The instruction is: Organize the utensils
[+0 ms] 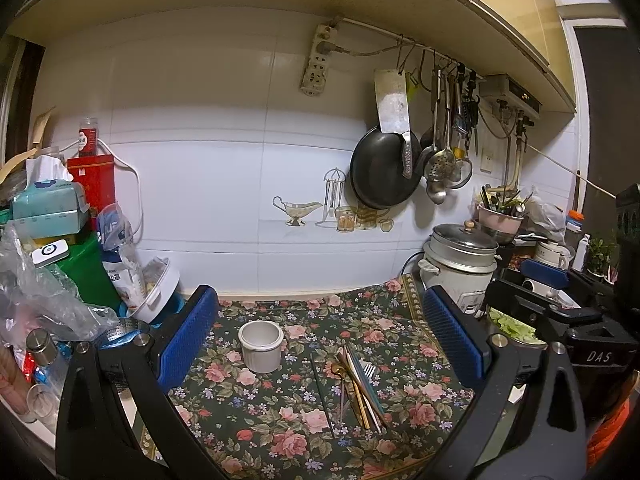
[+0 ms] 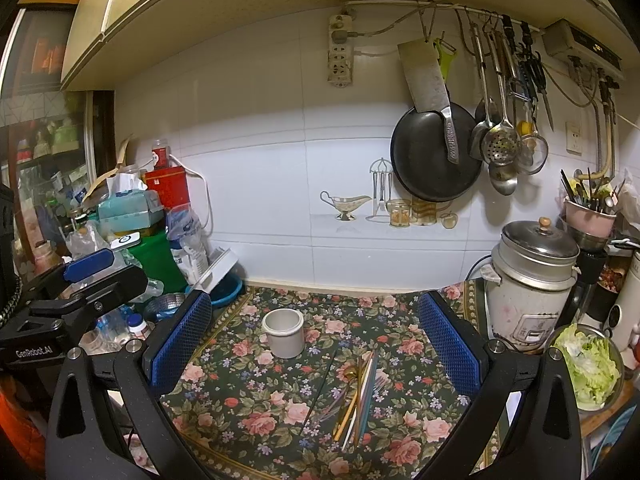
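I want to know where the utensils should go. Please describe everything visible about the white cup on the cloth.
The white cup is a short round pot with a thickened rim and no handle in view, and it looks ceramic. It stands upright and looks empty on the flowered cloth, left of the utensils and apart from them. Nothing touches it but the cloth.

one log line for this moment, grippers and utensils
left hand-held gripper: open | right hand-held gripper: open | utensil pile: loose on floral cloth | white cup: upright, empty
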Available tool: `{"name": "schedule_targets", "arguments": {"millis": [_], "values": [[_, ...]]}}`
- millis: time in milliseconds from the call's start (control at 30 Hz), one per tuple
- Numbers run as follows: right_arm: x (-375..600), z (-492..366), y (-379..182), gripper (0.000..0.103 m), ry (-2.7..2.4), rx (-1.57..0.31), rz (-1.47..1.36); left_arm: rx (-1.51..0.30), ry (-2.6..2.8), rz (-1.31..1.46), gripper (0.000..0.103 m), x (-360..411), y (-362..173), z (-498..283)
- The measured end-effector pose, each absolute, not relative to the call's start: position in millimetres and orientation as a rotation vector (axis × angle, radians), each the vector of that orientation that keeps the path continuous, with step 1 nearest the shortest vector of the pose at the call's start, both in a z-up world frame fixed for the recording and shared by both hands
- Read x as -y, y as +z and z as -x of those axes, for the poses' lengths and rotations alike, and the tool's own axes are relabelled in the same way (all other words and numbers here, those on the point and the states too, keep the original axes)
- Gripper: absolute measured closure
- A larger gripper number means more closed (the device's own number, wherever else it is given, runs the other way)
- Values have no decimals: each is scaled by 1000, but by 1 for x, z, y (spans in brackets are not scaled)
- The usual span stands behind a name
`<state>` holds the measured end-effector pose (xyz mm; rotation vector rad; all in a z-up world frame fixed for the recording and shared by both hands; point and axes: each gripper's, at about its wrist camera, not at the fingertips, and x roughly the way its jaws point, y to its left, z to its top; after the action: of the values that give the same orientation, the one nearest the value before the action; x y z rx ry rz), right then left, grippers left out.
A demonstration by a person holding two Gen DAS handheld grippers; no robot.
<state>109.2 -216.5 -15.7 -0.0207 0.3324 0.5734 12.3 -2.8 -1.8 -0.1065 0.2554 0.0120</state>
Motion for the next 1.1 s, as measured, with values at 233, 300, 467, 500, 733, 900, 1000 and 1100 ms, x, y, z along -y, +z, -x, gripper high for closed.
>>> {"name": "schedule_targets", "arguments": {"millis": [233,300,467,500,733,900,1000,1100], "values": [[218,-109,-16,0,572,-335,20,-255,12,106,0,3,0,-13],[218,-110,-16,0,573,-335,21,-256,13,105,0,3,0,-13],[219,-109,-16,0,573,-336,21,-259,14,108,0,2,-1,-14],[219,-111,-17,0,572,-338,20,-261,17,108,0,1,-1,-15],[217,-121,-23,0,558,-354,26,-293,39,116,0,-3,-8,-32],[215,-136,-33,0,541,-401,28,-339,62,123,0,-5,-22,-50],[213,-150,-45,0,522,-448,31,-387,84,118,0,-5,-37,-66],[211,-167,-60,0,501,-507,43,-457,88,125,0,-7,-56,-86]]}}
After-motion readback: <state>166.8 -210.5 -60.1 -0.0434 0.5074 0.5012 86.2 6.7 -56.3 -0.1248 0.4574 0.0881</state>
